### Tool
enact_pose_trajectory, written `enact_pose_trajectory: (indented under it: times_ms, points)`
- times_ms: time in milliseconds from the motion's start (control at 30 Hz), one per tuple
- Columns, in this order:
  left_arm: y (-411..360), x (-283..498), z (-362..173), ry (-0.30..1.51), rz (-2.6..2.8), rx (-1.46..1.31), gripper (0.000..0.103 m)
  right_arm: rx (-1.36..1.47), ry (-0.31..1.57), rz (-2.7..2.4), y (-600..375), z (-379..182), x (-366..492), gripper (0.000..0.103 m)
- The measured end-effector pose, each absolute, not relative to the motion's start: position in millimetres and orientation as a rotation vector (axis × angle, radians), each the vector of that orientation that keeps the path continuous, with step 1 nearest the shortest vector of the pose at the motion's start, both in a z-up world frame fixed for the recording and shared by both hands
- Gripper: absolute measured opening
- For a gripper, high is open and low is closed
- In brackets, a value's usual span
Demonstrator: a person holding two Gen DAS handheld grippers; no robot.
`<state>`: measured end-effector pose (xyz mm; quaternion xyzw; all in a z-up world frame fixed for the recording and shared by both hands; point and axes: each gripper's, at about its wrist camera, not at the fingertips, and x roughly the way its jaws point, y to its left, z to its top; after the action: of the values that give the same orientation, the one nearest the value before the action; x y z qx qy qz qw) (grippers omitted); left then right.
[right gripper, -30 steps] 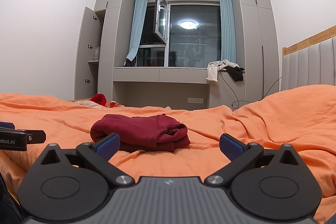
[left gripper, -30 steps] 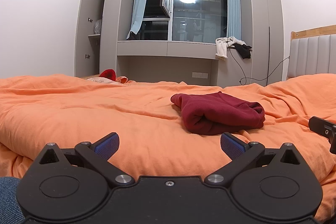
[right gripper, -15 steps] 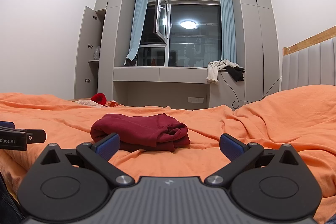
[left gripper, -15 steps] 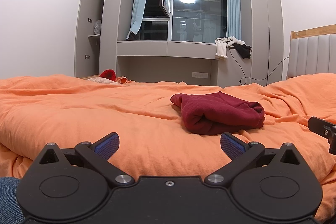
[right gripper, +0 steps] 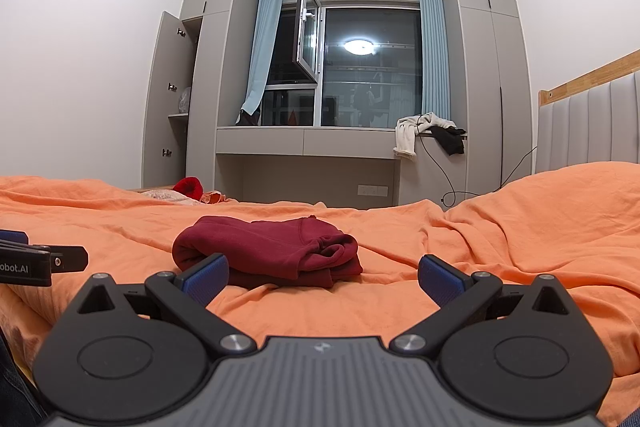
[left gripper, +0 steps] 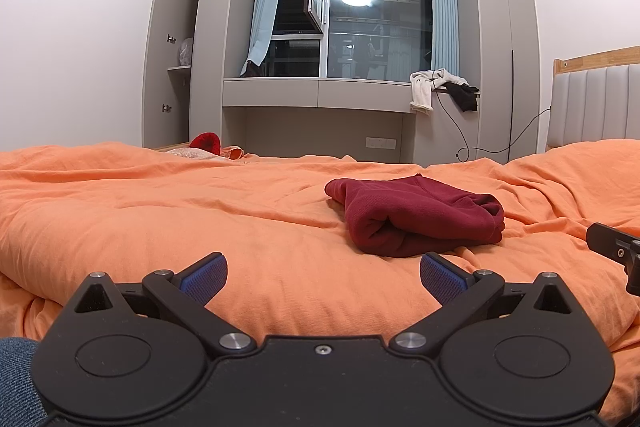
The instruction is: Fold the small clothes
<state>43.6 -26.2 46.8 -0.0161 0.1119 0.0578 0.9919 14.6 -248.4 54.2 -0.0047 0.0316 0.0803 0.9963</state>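
A dark red garment [left gripper: 416, 215] lies folded in a compact bundle on the orange bedcover [left gripper: 200, 211]. It also shows in the right wrist view [right gripper: 268, 251]. My left gripper [left gripper: 323, 273] is open and empty, low over the cover, with the bundle ahead and to its right. My right gripper [right gripper: 323, 275] is open and empty, with the bundle just ahead and to its left. Part of the right gripper shows at the edge of the left wrist view [left gripper: 616, 247], and part of the left gripper shows in the right wrist view [right gripper: 36, 261].
A padded headboard [left gripper: 596, 103] stands at the right. Beyond the bed are a grey window bench [left gripper: 320, 95] with white and black clothes [left gripper: 440, 87], an open cupboard door [left gripper: 160, 55] and a red item [left gripper: 206, 141] at the far bed edge.
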Motion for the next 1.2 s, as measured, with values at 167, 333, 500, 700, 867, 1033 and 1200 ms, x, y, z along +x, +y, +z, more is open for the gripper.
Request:
enact_pose_trajectory:
  times_ms: [167,333,500,700,867,1033,1200]
  points:
    - [-26.2,43.8,46.9,0.225,0.115,-0.032,0.102,-0.01,0.063,0.161,-248.3,54.4,14.4,0.103]
    - [-24.9,45.9,44.4,0.235,0.116,-0.03,0.102,-0.01,0.063,0.162,-248.2,54.7,14.3,0.103]
    - [-22.1,47.0,42.4,0.247,0.168,-0.03,0.102,-0.011,0.064,0.162,-248.1,55.0,14.5,0.103]
    - [-20.7,45.7,43.0,0.256,0.193,-0.02,0.102,-0.012,0.064,0.162,-247.6,54.8,14.2,0.103]
    - [-19.6,43.9,42.9,0.259,0.195,-0.014,0.102,-0.012,0.065,0.163,-247.8,54.6,14.2,0.103]
    - [-19.4,47.5,42.7,0.284,0.202,-0.021,0.102,-0.013,0.065,0.163,-247.5,55.0,14.2,0.103]
    - [-18.8,47.3,43.0,0.291,0.202,-0.024,0.102,-0.013,0.066,0.163,-247.5,54.8,14.2,0.103]
